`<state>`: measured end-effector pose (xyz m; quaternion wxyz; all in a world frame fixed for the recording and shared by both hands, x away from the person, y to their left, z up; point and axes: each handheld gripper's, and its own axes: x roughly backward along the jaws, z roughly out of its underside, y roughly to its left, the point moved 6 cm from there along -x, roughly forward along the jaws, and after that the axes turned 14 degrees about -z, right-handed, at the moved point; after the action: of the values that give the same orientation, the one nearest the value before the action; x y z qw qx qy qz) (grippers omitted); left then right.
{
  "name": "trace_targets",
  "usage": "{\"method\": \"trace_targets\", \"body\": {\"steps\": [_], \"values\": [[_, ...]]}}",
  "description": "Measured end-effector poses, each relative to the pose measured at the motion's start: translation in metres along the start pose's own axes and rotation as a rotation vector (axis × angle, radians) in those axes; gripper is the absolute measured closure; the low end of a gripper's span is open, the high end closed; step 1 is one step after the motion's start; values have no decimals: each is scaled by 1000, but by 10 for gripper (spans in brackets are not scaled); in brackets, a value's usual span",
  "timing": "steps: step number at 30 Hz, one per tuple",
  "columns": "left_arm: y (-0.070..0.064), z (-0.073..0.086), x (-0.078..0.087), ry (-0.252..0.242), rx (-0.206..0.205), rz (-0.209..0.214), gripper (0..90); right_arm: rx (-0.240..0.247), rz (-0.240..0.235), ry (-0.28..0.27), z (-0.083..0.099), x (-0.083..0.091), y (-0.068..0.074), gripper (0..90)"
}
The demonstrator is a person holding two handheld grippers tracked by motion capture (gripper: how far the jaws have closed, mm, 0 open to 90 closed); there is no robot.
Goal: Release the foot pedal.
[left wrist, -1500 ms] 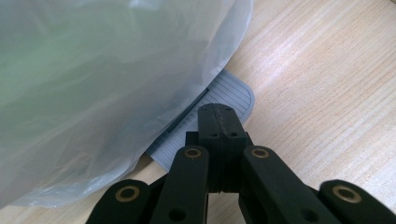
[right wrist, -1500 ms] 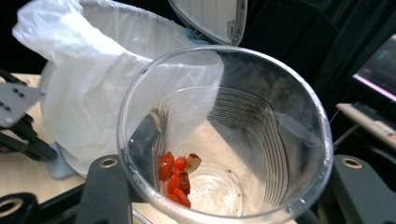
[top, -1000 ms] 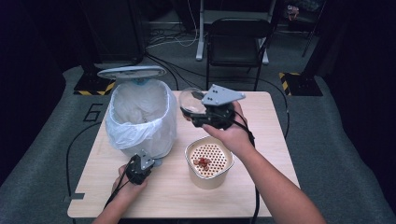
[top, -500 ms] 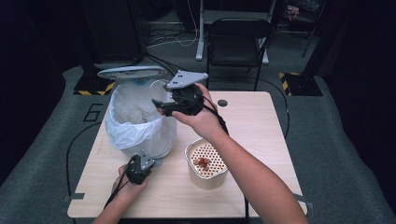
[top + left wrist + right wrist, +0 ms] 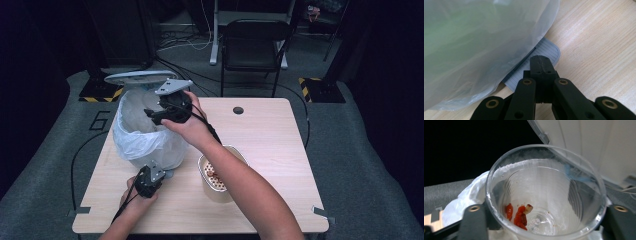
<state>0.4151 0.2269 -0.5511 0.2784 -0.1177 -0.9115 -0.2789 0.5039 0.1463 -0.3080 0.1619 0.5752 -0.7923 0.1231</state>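
High view: left tool (image 5: 148, 181) low at the near bench (image 5: 280, 150) edge, jaws pressed together on the bin's ribbed pedal (image 5: 544, 51). Strainer bowl (image 5: 218, 172) sits mid-bench beside the bin (image 5: 145, 135). Farther back, right tool (image 5: 167, 112) grips a clear plastic cup (image 5: 546, 192) over the bag-lined bin; red scraps (image 5: 517, 215) in the cup bottom, lid (image 5: 140, 76) raised.
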Motion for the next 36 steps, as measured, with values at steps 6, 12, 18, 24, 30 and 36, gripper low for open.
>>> {"method": "trace_targets", "body": {"steps": [6,12,18,24,30,36], "values": [[0,0,1,22,3,34,900,-89,57,-23,11,1,-1,44],[3,-2,4,34,170,132,843,-80,42,-49,32,52,7,160],[2,-11,23,11,263,203,685,-95,106,-9,70,102,0,223],[-6,-11,31,13,209,242,597,-103,185,10,102,134,-15,230],[-3,-5,33,20,157,264,526,-138,233,2,129,163,-20,241],[12,6,37,44,248,322,418,-169,305,-20,155,198,-21,238]]}}
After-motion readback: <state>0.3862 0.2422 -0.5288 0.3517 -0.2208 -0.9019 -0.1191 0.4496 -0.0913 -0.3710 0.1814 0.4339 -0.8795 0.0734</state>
